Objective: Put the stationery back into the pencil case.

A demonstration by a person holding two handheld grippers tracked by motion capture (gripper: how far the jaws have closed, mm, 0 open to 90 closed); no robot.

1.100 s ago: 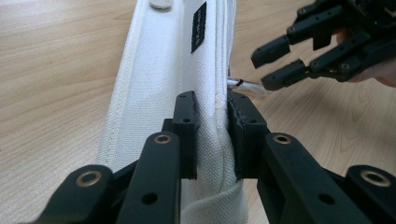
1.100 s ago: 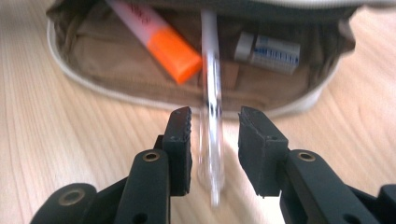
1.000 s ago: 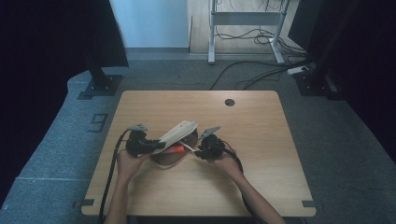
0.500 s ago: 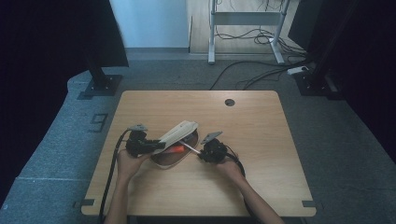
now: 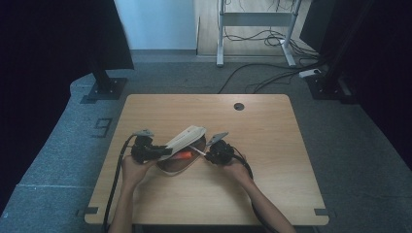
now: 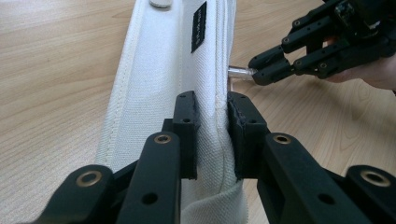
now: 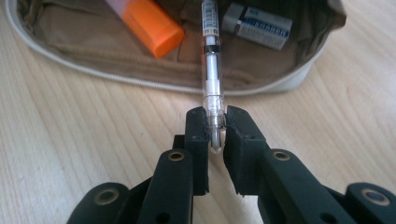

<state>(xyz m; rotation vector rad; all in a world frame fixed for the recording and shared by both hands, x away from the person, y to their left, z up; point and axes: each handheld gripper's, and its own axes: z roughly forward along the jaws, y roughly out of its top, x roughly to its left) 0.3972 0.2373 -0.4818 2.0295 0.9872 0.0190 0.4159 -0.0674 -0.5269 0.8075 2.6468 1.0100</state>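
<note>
A white fabric pencil case (image 5: pixel 175 166) lies open on the wooden table. My left gripper (image 6: pixel 212 126) is shut on the edge of its raised flap (image 6: pixel 159 84) and holds the flap (image 5: pixel 187 136) up. My right gripper (image 7: pixel 215 126) has just been closing and is shut on the end of a clear pen (image 7: pixel 210 60), whose far end reaches into the case. An orange highlighter (image 7: pixel 149 23) and a white eraser (image 7: pixel 257 25) lie inside on the tan lining. From above, the left gripper (image 5: pixel 165 151) is left of the case and the right gripper (image 5: pixel 206 155) is at its right.
The table (image 5: pixel 272 145) has a round cable hole (image 5: pixel 238 106) near its far edge. Both forearms come in from the near edge, and a black cable trails from each gripper. Dark stands and floor cables sit beyond the table.
The right hand has shifted only slightly beside the case. The left gripper and the raised flap have stayed where they were.
</note>
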